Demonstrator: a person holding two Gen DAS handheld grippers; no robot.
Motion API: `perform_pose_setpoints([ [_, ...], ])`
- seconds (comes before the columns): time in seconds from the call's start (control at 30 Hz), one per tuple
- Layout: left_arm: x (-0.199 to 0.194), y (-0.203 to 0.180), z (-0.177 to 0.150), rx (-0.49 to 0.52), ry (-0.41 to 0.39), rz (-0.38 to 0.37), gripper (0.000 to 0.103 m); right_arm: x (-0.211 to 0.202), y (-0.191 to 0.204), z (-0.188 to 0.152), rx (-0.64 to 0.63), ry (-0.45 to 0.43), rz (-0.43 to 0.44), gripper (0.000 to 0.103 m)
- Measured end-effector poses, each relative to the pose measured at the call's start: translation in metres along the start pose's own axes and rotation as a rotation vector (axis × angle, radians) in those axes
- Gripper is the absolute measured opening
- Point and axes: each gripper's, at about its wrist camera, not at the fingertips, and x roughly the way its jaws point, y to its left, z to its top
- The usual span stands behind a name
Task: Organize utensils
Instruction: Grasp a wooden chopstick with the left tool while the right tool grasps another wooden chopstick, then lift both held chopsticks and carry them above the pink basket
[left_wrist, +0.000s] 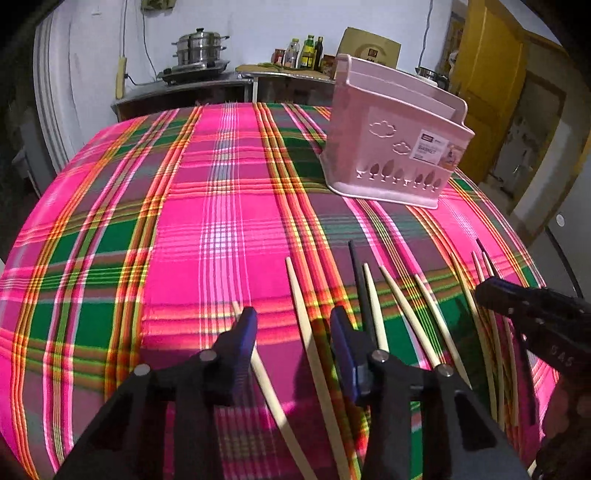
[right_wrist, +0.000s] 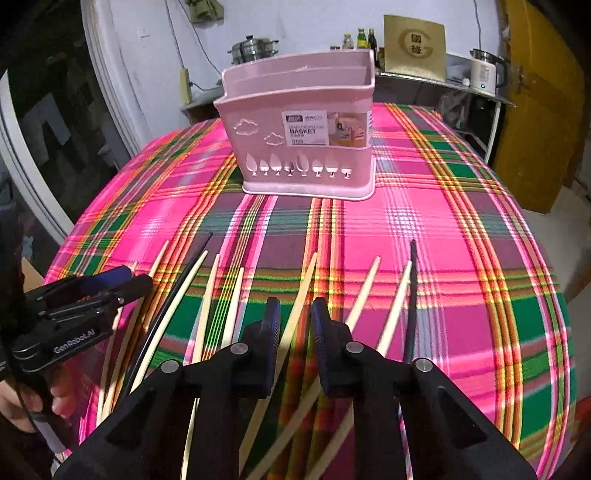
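Observation:
Several pale wooden chopsticks and a few black ones lie side by side on the plaid cloth near its front edge. A pink plastic basket stands upright behind them and also shows in the right wrist view. My left gripper is open, low over the cloth, with one pale chopstick lying between its fingers. My right gripper is open, its fingers either side of a pale chopstick. A black chopstick lies to its right. Each gripper shows in the other's view, the right and the left.
The table is covered by a pink, green and orange plaid cloth. Behind it a counter holds a steel steamer pot, bottles and a white kettle. A yellow door is at the right.

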Motion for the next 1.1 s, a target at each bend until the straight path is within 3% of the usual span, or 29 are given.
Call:
perform_pose_setpoints([
  [0.27, 0.013, -0.007, 0.015, 0.026, 0.069, 0.031, 0.042, 0.020, -0.003, 0.014, 0.002, 0.056, -0.039, 0.018],
  [0.33, 0.016, -0.008, 0.019, 0.035, 0.082, 0.052, 0.036, 0.024, -0.003, 0.015, 0.002, 0.069, -0.043, 0.018],
  [0.5, 0.022, -0.016, 0.023, 0.083, 0.097, 0.101, 0.034, 0.030, 0.002, 0.020, -0.019, 0.079, -0.073, 0.018],
  [0.57, 0.023, -0.018, 0.023, 0.088, 0.100, 0.099, 0.030, 0.031, 0.003, 0.021, -0.022, 0.086, -0.082, 0.016],
  [0.63, 0.023, -0.019, 0.024, 0.095, 0.105, 0.090, 0.018, 0.031, 0.004, 0.022, -0.026, 0.093, -0.089, 0.010],
  [0.73, 0.024, -0.023, 0.025, 0.105, 0.112, 0.082, 0.008, 0.033, 0.002, 0.025, -0.017, 0.097, -0.076, 0.008],
  [1.1, 0.004, -0.023, 0.031, 0.093, 0.081, 0.014, 0.006, 0.003, -0.002, 0.039, 0.026, 0.025, 0.038, 0.006],
])
